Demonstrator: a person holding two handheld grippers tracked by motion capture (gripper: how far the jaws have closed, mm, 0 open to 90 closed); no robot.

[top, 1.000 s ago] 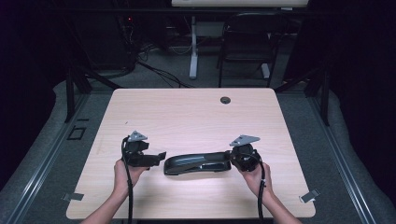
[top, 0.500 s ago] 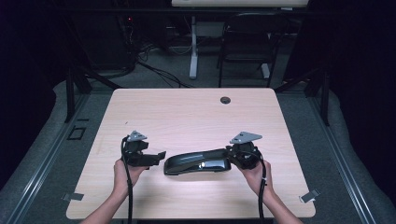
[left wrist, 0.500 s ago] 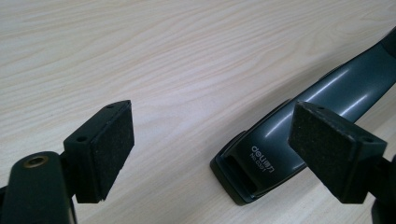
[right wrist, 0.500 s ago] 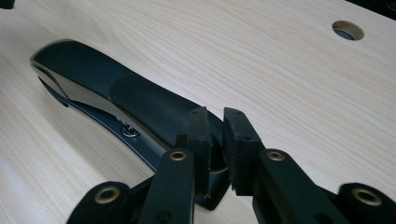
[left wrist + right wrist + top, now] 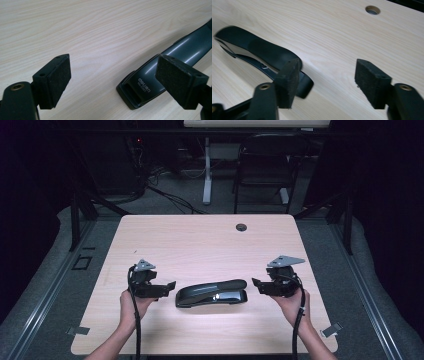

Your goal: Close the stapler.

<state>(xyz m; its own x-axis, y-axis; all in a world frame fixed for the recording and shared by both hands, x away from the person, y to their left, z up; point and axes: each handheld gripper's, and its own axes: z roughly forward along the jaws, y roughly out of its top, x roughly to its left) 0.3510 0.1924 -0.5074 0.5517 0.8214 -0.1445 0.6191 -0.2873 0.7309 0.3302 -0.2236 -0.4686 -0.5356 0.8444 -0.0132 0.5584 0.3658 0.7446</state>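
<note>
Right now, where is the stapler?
In the high view the stapler lies flat on the table's near half, between the left gripper and right gripper, touching neither.

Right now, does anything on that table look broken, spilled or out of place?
Nothing stands out. The black stapler lies flat and closed on the wooden table, between the open left gripper and open right gripper, untouched.

On the table (image 5: 200,240), the stapler (image 5: 212,293) lies between the left claw (image 5: 170,285) and right claw (image 5: 256,283)
</note>
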